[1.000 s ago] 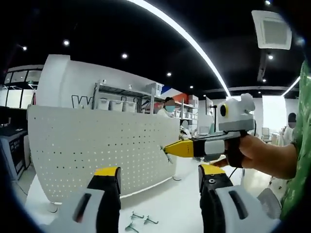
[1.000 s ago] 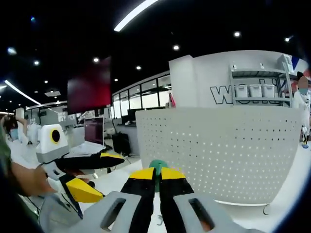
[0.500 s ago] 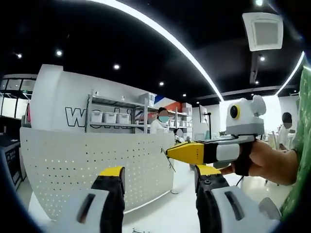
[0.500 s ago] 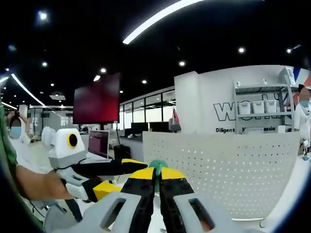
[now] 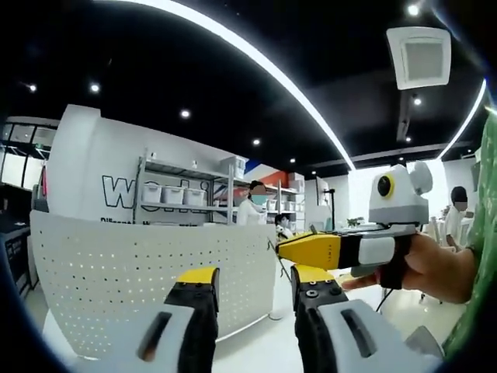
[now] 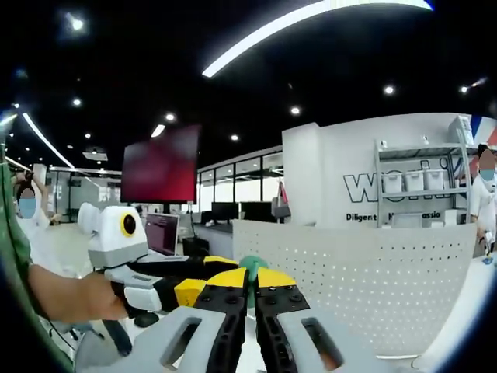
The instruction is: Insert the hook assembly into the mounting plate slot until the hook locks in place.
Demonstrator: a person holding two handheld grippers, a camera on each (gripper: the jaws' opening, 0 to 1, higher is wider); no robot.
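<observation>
Yellow-tipped jaws of the right tool (image 6: 249,281) are clamped on the green-capped hook assembly (image 6: 251,266); the left tool (image 5: 252,281) is held apart, empty. Beyond, the white perforated mounting plate (image 6: 365,264) stands on the worktop (image 5: 256,346). Insertion is judged not yet begun.

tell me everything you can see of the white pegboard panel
The pegboard panel is a white sheet, metal or plastic by its look, with even rows of small round holes. It stands upright on a white tabletop, on a small foot at its corner, its face slightly bowed by the lens. Neither gripper touches it; no hook visibly hangs on it.
</observation>
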